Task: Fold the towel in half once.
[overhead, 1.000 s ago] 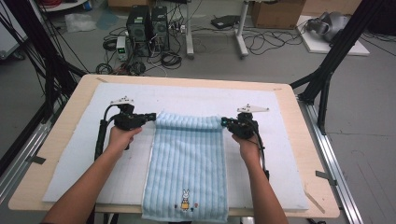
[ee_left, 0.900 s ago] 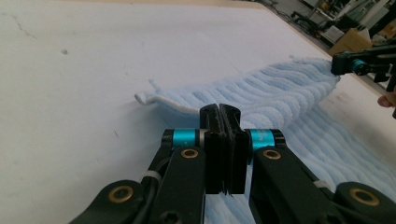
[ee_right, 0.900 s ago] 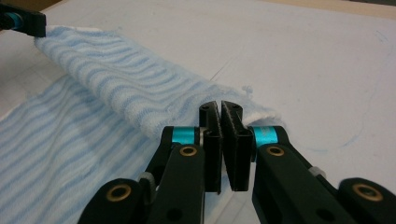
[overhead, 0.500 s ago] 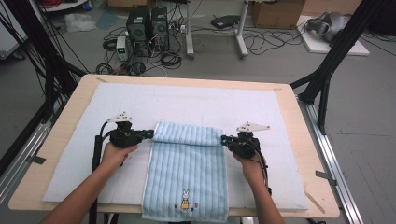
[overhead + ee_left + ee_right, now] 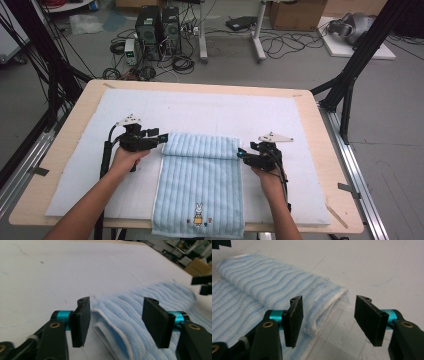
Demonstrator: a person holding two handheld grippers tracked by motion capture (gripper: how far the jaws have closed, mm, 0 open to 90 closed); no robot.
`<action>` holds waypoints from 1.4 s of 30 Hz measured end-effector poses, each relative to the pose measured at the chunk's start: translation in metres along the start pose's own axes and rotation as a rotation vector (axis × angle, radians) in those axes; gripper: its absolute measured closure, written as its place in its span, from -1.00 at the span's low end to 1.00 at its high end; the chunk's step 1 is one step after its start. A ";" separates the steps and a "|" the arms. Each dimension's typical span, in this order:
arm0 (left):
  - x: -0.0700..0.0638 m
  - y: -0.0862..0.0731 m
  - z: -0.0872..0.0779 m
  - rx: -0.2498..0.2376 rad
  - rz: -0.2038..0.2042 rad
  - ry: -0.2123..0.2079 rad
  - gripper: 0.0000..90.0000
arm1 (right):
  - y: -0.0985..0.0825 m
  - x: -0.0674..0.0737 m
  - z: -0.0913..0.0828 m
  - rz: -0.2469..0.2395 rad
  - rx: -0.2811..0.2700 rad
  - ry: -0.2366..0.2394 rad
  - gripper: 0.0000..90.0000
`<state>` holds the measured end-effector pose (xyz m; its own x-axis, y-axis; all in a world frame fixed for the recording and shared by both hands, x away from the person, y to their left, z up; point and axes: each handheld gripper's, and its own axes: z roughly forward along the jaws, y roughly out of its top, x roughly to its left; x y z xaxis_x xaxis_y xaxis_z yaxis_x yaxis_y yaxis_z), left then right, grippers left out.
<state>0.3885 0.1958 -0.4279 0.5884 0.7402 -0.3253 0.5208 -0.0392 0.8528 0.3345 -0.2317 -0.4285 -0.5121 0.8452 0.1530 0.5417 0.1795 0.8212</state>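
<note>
A light blue striped towel (image 5: pixel 200 192) with a small rabbit picture lies on the white mat (image 5: pixel 210 110), and its front end hangs over the table's front edge. Its far end is folded back into a doubled band (image 5: pixel 200 146). My left gripper (image 5: pixel 162 137) is at the band's left end. In the left gripper view the left gripper (image 5: pixel 116 320) is open, its jaws have just been opening, and the towel corner (image 5: pixel 112 315) lies loose between them. My right gripper (image 5: pixel 241 154) is at the band's right end. The right gripper (image 5: pixel 328 320) has also just been opening, around the fold's corner (image 5: pixel 324 302).
The mat covers most of a wooden table (image 5: pixel 330 165). Metal rails (image 5: pixel 360 175) run along both sides. Black frame legs (image 5: pixel 350 80), computer towers (image 5: pixel 155 25) and cables stand on the floor beyond the far edge.
Both grippers came toward the person with the towel's far edge, making the folded band. Their jaws then opened and let go of the towel.
</note>
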 end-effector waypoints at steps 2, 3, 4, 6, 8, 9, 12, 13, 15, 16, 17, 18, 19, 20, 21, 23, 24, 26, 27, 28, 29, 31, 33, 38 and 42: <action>0.003 0.007 0.004 -0.007 -0.022 0.030 -0.33 | 0.000 -0.001 -0.001 0.002 -0.003 -0.007 -0.25; 0.004 0.010 0.006 -0.003 -0.027 0.038 -0.37 | 0.000 -0.002 -0.001 0.006 -0.006 -0.006 -0.29; 0.006 0.013 0.009 0.006 -0.027 0.050 -0.39 | 0.000 -0.002 -0.002 0.011 -0.003 -0.006 -0.33; 0.008 0.017 0.015 0.029 -0.027 0.066 -0.41 | -0.001 -0.003 -0.001 0.012 -0.003 -0.011 -0.43; 0.010 0.018 0.023 0.054 -0.024 0.064 -0.41 | -0.001 -0.003 -0.001 0.017 -0.003 -0.026 -0.48; 0.010 0.017 0.026 0.063 -0.017 0.060 -0.38 | -0.001 -0.004 -0.001 0.016 -0.010 -0.023 -0.49; 0.006 0.014 0.037 0.101 0.017 0.058 -0.26 | -0.001 -0.005 -0.003 0.029 -0.013 -0.024 -0.50; 0.004 0.012 0.040 0.117 0.028 0.058 -0.21 | -0.001 -0.006 -0.003 0.030 -0.013 -0.026 -0.52; 0.000 0.008 0.047 0.158 0.053 0.054 -0.12 | -0.002 -0.007 -0.003 0.038 -0.014 -0.028 -0.52; -0.001 0.006 0.050 0.178 0.066 0.055 -0.02 | -0.002 -0.008 -0.004 0.041 -0.016 -0.031 -0.52; -0.002 0.004 0.052 0.195 0.082 0.054 0.07 | -0.002 -0.009 -0.004 0.043 -0.018 -0.031 -0.52; -0.003 0.003 0.053 0.204 0.092 0.055 0.17 | -0.002 -0.009 -0.005 0.045 -0.020 -0.033 -0.52; -0.004 0.002 0.053 0.209 0.101 0.056 0.31 | -0.002 -0.009 -0.005 0.049 -0.018 -0.033 -0.52; -0.003 0.003 0.053 0.201 0.099 0.050 0.49 | -0.002 -0.010 -0.005 0.050 -0.018 -0.034 -0.52; -0.003 0.004 0.051 0.193 0.102 0.049 0.64 | -0.003 -0.010 -0.005 0.053 -0.016 -0.036 -0.52; -0.002 0.006 0.048 0.168 0.099 0.041 0.86 | -0.003 -0.011 -0.005 0.054 -0.016 -0.037 -0.52; -0.002 0.007 0.047 0.162 0.098 0.034 0.89 | -0.003 -0.011 -0.005 0.055 -0.016 -0.039 -0.52; -0.001 0.008 0.044 0.145 0.091 0.022 0.91 | -0.003 -0.012 -0.005 0.058 -0.023 -0.038 -0.52; -0.001 0.009 0.042 0.140 0.088 0.014 0.92 | -0.003 -0.012 -0.005 0.061 -0.025 -0.036 -0.52; -0.002 0.010 0.041 0.128 0.085 0.009 0.92 | -0.003 -0.012 -0.005 0.070 -0.027 -0.033 -0.51; -0.002 0.011 0.039 0.120 0.086 0.003 0.92 | -0.002 -0.013 -0.005 0.072 -0.026 -0.033 -0.51; -0.004 0.014 0.036 0.103 0.091 -0.006 0.92 | 0.000 -0.014 -0.004 0.080 -0.031 -0.034 -0.51; -0.005 0.015 0.033 0.087 0.088 -0.017 0.92 | 0.003 -0.015 -0.002 0.075 -0.029 -0.036 -0.48; -0.007 0.019 0.027 0.068 0.089 -0.040 0.92 | 0.016 -0.019 0.010 0.092 -0.018 -0.023 -0.39; -0.009 0.019 0.023 0.056 0.080 -0.060 0.92 | 0.026 -0.018 0.031 0.074 0.037 -0.003 -0.23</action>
<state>0.4079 0.1728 -0.4182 0.6644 0.6918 -0.2828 0.5035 -0.1346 0.8535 0.3788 -0.2268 -0.4269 -0.4682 0.8581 0.2106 0.6019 0.1353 0.7870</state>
